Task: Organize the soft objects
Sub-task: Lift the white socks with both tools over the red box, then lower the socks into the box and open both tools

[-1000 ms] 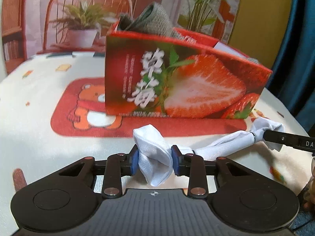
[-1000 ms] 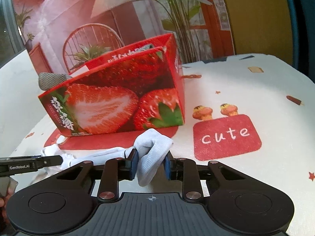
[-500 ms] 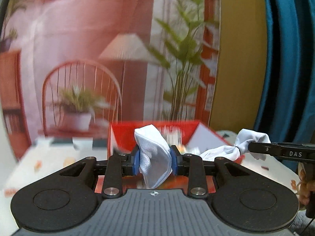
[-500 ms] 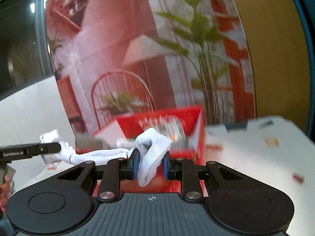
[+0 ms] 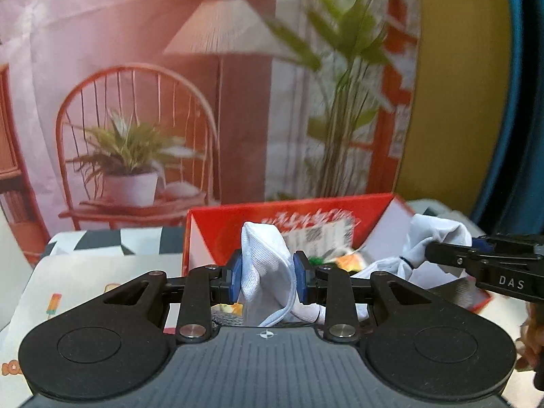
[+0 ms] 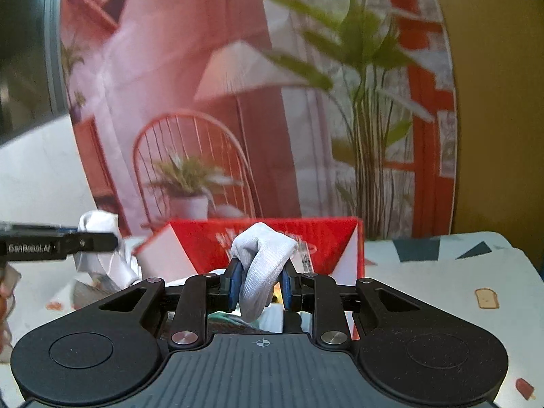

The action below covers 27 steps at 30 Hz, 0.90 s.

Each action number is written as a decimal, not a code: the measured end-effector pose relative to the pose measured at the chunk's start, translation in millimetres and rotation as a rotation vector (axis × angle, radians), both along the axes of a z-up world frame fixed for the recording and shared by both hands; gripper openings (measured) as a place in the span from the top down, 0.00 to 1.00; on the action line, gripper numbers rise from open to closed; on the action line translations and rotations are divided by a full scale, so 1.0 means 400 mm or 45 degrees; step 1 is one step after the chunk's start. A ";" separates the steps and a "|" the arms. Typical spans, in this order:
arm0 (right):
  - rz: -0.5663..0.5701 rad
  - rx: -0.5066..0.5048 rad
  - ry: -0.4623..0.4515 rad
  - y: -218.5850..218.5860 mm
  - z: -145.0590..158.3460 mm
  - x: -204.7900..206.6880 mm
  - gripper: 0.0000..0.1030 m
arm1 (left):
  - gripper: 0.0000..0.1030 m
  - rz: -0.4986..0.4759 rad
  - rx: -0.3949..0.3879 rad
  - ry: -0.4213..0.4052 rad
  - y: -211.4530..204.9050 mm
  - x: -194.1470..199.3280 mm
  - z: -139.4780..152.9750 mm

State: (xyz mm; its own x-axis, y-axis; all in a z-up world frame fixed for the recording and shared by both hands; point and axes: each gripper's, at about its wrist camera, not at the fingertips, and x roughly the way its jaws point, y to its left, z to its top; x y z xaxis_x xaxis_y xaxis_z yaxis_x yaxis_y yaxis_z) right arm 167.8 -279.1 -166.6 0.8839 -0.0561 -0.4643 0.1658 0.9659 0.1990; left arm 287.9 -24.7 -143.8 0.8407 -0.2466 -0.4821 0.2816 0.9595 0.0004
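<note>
Lifted off the patterned tablecloth (image 5: 102, 272), the white sock (image 5: 265, 272) hangs over the red box (image 5: 217, 224), each hand-held gripper clamping an end.

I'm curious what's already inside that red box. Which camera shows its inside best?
The left wrist view: it looks into the red box, showing colourful, blurred contents behind the white cloth. The right wrist view shows mostly the box's walls; its gripper and the cloth hide the contents.

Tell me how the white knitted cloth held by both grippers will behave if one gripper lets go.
The white knitted cloth looks floppy: it sags between the left gripper and the right gripper. The freed end would probably drop. It seems light and unlikely to slip.
</note>
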 end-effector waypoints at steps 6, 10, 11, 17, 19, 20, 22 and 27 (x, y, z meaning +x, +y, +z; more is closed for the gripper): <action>-0.021 -0.084 0.102 0.005 -0.059 0.057 0.77 | 0.65 0.026 0.060 0.044 0.001 0.063 -0.046; -0.041 -0.090 0.103 -0.011 -0.064 0.052 0.64 | 0.22 -0.008 0.075 0.005 0.003 0.056 -0.042; -0.038 -0.095 0.097 -0.014 -0.062 0.046 0.59 | 0.09 -0.011 0.076 -0.017 0.001 0.049 -0.039; -0.081 -0.136 0.008 -0.020 -0.035 0.011 0.01 | 0.00 -0.053 0.089 -0.050 -0.019 0.018 -0.019; -0.096 -0.162 -0.002 -0.015 -0.023 0.005 0.00 | 0.00 -0.031 0.081 -0.067 -0.019 0.004 -0.016; -0.101 -0.172 -0.003 -0.012 -0.017 0.002 0.00 | 0.00 -0.020 0.070 -0.074 -0.018 -0.003 -0.014; -0.104 -0.185 -0.011 -0.005 -0.002 -0.003 0.00 | 0.00 -0.009 0.029 -0.090 -0.009 -0.018 -0.005; -0.114 -0.215 -0.044 0.014 0.032 -0.029 0.00 | 0.00 0.014 -0.015 -0.112 0.002 -0.052 0.026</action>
